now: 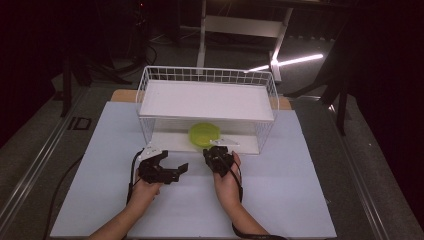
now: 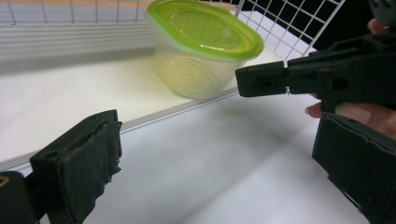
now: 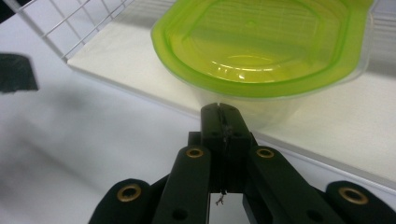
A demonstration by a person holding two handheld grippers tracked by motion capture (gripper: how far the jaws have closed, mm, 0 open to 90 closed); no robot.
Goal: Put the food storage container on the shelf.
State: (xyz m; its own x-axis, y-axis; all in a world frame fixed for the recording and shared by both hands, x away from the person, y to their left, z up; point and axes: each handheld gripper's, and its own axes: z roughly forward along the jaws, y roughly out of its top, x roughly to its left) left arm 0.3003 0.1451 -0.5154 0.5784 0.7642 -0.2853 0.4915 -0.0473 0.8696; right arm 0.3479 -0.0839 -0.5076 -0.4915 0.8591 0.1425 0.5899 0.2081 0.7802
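A clear plastic tub with a lime-green lid (image 1: 204, 134) (image 2: 201, 46) (image 3: 261, 51) stands on the lower shelf (image 1: 167, 142) of a white wire rack (image 1: 207, 74), near the shelf's front edge. My right gripper (image 1: 218, 151) (image 3: 219, 112) is shut with nothing between its jaws. Its tips are just in front of the tub, low against the shelf edge. My left gripper (image 1: 175, 161) (image 2: 219, 140) stands open and empty on the table side, left of the right one and angled toward the tub. The right gripper (image 2: 247, 81) crosses the left gripper view at the right.
The rack's upper shelf (image 1: 207, 100) is a white board that overhangs the tub. Wire walls (image 2: 289, 28) close the rack's sides and back. A pale mat (image 1: 280, 190) covers the table. Cables trail from both grippers toward the near edge.
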